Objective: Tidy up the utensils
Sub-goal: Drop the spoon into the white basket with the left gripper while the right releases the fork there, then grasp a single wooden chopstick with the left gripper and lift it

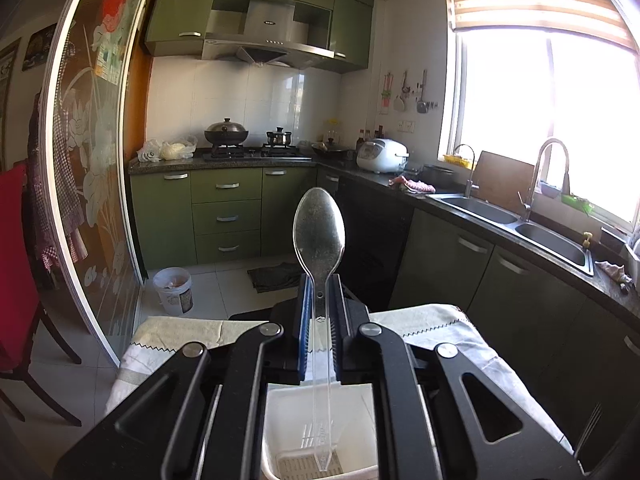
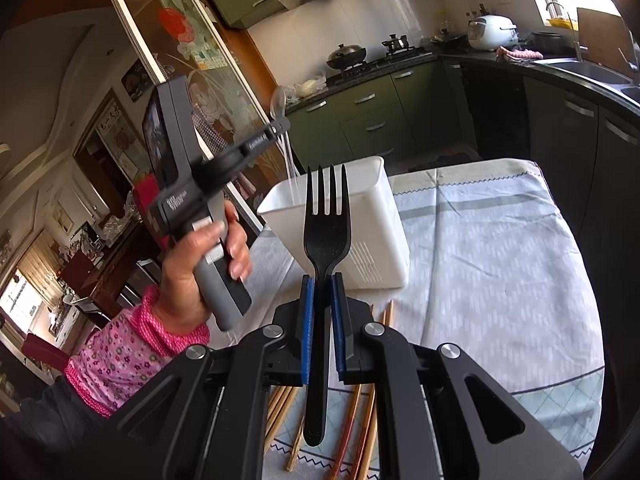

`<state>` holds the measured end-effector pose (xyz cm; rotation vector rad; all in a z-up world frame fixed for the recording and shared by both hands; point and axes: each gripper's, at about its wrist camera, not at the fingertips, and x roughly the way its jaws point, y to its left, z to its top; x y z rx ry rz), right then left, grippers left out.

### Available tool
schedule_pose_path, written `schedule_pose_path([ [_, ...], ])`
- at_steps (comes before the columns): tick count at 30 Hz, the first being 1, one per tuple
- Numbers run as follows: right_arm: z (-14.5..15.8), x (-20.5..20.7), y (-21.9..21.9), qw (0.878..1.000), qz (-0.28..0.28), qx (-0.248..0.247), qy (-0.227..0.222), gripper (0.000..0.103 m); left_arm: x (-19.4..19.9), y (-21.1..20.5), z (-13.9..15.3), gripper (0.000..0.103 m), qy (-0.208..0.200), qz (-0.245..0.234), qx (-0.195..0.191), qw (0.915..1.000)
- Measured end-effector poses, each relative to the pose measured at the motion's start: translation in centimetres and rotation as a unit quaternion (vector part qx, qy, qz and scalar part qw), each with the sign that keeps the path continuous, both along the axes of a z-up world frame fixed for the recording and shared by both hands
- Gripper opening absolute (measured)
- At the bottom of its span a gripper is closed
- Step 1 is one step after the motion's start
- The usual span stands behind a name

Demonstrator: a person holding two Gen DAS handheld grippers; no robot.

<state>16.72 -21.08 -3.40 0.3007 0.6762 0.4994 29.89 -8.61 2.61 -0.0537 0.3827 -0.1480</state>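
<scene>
My left gripper (image 1: pixel 320 280) is shut on a clear plastic spoon (image 1: pixel 319 228), held upright with its bowl up and its handle tip down inside the white utensil holder (image 1: pixel 280 432). In the right wrist view the left gripper (image 2: pixel 280 124) holds the spoon (image 2: pixel 278 100) over the white holder (image 2: pixel 372 216), handle end inside it. My right gripper (image 2: pixel 322 280) is shut on a black plastic fork (image 2: pixel 326 224), tines up, just in front of the holder. Several chopsticks (image 2: pixel 360 412) lie on the tablecloth under the right gripper.
The table carries a light checked cloth (image 2: pixel 500 260). Dark kitchen cabinets and a counter with a sink (image 1: pixel 520 220) stand to the right. A glass sliding door (image 1: pixel 96 160) and a red chair (image 1: pixel 16 280) are to the left. A white bucket (image 1: pixel 174 290) is on the floor.
</scene>
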Motion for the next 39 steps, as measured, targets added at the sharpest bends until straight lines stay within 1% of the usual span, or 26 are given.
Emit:
schedule_pose_path([
  [2, 1.3, 1.0, 0.2, 1.000, -0.007, -0.004, -0.018, 0.010, -0.1, -0.2, -0.6, 0.010, 0.008, -0.002, 0.009, 0.9999],
  [5, 3.1, 2.8, 0.4, 0.999, -0.025, -0.010, -0.039, 0.010, -0.8, -0.1, -0.9, 0.017, 0.014, -0.009, 0.015, 0.9997],
  [7, 4.3, 4.1, 0.7, 0.997, -0.040, -0.014, -0.058, 0.010, -1.6, 0.3, -0.5, 0.026, 0.012, -0.012, 0.016, 0.9997],
  [12, 6.5, 8.3, 2.1, 0.988, -0.087, -0.037, -0.120, 0.010, -4.6, 2.1, 1.4, 0.034, 0.002, -0.013, 0.004, 0.9999],
  [13, 6.8, 9.2, 2.5, 0.986, -0.095, -0.041, -0.134, 0.010, -5.2, 2.5, 1.8, 0.034, 0.000, -0.012, 0.003, 0.9999],
  [17, 6.9, 12.9, 4.2, 0.974, -0.124, -0.069, -0.178, 0.010, -7.5, 4.0, 2.7, 0.035, -0.001, -0.015, 0.003, 0.9999],
  [19, 6.1, 14.3, 4.9, 0.973, -0.130, -0.080, -0.173, 0.010, -8.4, 4.6, 2.9, 0.035, 0.001, -0.016, 0.006, 0.9998],
  [21, 4.9, 15.4, 5.3, 0.975, -0.129, -0.084, -0.157, 0.010, -9.1, 4.9, 2.9, 0.035, 0.002, -0.016, 0.009, 0.9998],
  [25, 2.5, 15.2, 5.6, 0.977, -0.124, -0.087, -0.148, 0.010, -9.6, 5.3, 2.7, 0.035, 0.017, -0.025, 0.010, 0.9995],
  [29, 1.5, 14.2, 5.6, 0.976, -0.119, -0.096, -0.152, 0.012, -9.4, 5.1, 2.1, 0.035, 0.047, -0.035, 0.002, 0.9983],
  [30, 1.0, 13.4, 5.7, 0.976, -0.118, -0.099, -0.152, 0.013, -9.3, 5.0, 1.9, 0.035, 0.056, -0.037, 0.001, 0.9978],
  [33, 0.8, 12.4, 5.3, 0.977, -0.117, -0.097, -0.152, 0.014, -9.6, 4.6, 1.1, 0.035, 0.081, -0.044, 0.006, 0.9957],
  [35, 1.1, 11.0, 4.9, 0.977, -0.116, -0.089, -0.154, 0.014, -9.8, 4.3, 0.4, 0.036, 0.108, -0.050, 0.010, 0.9929],
  [36, 1.3, 10.4, 4.6, 0.978, -0.114, -0.082, -0.154, 0.015, -9.8, 4.2, -0.2, 0.038, 0.126, -0.052, 0.012, 0.9906],
  [37, 1.5, 9.4, 4.2, 0.978, -0.115, -0.076, -0.155, 0.020, -9.8, 4.1, -0.9, 0.039, 0.147, -0.053, 0.013, 0.9876],
  [39, 1.6, 7.9, 3.3, 0.979, -0.114, -0.066, -0.154, 0.026, -9.6, 3.8, -2.7, 0.039, 0.198, -0.056, 0.016, 0.9784],
])
